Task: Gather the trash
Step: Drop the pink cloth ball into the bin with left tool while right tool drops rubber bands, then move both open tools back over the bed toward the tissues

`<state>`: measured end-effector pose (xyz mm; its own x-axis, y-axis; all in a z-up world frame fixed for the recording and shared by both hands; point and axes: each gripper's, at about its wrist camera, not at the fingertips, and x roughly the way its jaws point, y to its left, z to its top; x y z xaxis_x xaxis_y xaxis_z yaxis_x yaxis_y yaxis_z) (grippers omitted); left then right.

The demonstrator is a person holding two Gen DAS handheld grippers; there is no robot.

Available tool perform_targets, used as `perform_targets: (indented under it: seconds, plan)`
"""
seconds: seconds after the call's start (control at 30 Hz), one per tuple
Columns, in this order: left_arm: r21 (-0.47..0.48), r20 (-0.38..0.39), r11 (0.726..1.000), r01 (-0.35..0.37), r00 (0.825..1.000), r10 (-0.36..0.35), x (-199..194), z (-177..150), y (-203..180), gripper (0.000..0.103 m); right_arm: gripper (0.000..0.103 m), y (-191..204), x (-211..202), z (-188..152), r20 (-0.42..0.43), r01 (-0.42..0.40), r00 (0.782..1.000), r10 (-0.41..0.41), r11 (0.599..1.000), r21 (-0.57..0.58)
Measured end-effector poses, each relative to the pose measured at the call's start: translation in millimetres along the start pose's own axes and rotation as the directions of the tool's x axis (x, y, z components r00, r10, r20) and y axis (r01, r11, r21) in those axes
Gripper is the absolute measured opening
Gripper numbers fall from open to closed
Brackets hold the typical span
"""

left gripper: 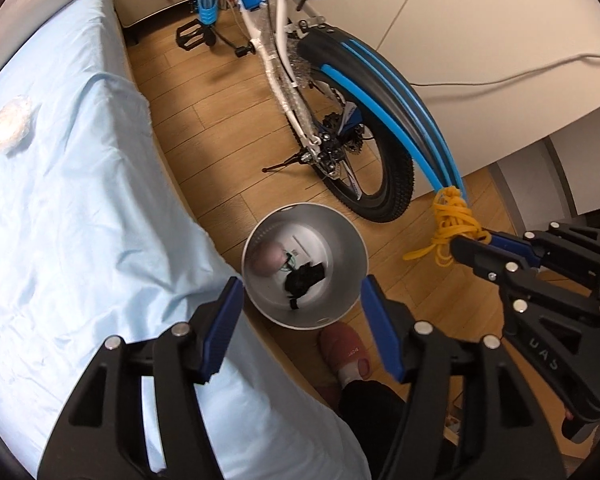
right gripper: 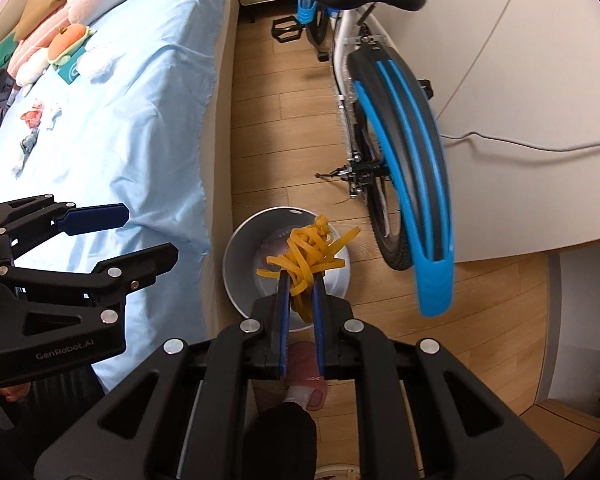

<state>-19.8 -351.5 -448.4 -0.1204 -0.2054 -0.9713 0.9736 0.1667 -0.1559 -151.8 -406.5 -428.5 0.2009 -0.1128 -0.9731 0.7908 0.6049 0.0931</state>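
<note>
A round grey trash bin (left gripper: 340,248) stands on the wooden floor beside the bed; inside lie a black scrap (left gripper: 304,278) and a pinkish ball (left gripper: 270,258). My left gripper (left gripper: 302,300) is open and empty, hovering above the bin's near rim. My right gripper (right gripper: 300,280) is shut on a tangle of yellow bands (right gripper: 310,252) and holds it above the bin (right gripper: 240,252). In the left wrist view the right gripper (left gripper: 466,246) comes in from the right with the yellow bands (left gripper: 454,222). More scraps (right gripper: 34,120) lie on the bed.
A bed with a light blue sheet (left gripper: 72,200) fills the left. A blue and white bicycle (left gripper: 356,120) stands just behind the bin. A pink slipper (left gripper: 346,350) on a foot is next to the bin. A white bundle (left gripper: 10,128) lies on the bed; plush toys (right gripper: 66,46) too.
</note>
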Motion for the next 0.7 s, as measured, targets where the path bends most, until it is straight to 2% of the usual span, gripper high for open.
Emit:
perform_targets:
  seconds: [0.07, 0.1, 0.17, 0.47, 0.7]
  plan:
    - [-0.011, 0.003, 1.0, -0.007, 1.0, 0.007, -2.5, -2.3, 6.4, 0.062, 0.013, 4.5, 2.1, 0.5, -0.011, -0.01, 1.0, 0.01, 1.0, 0.003]
    - [-0.017, 0.003, 1.0, -0.011, 1.0, 0.011, -3.7, -2.9, 10.4, 0.062, 0.025, 6.5, 3.9, 0.9, -0.019, -0.01, 1.0, 0.01, 1.0, 0.005]
    - [-0.027, 0.003, 0.999, -0.022, 1.0, 0.022, -6.4, -6.3, 17.4, 0.062, 0.037, 11.3, 6.1, 1.7, -0.024, -0.007, 1.0, 0.007, 1.0, 0.005]
    - [-0.094, 0.012, 0.993, -0.067, 0.998, 0.069, -21.9, -20.7, 54.6, 0.062, 0.038, 32.1, 5.2, 12.0, -0.031, 0.011, 0.999, -0.013, 0.999, -0.036]
    - [-0.22, 0.042, 0.97, -0.101, 0.993, 0.113, -44.5, -37.2, 105.6, 0.062, 0.038, 86.3, 3.7, 38.3, -0.011, -0.016, 1.0, 0.015, 0.989, -0.148]
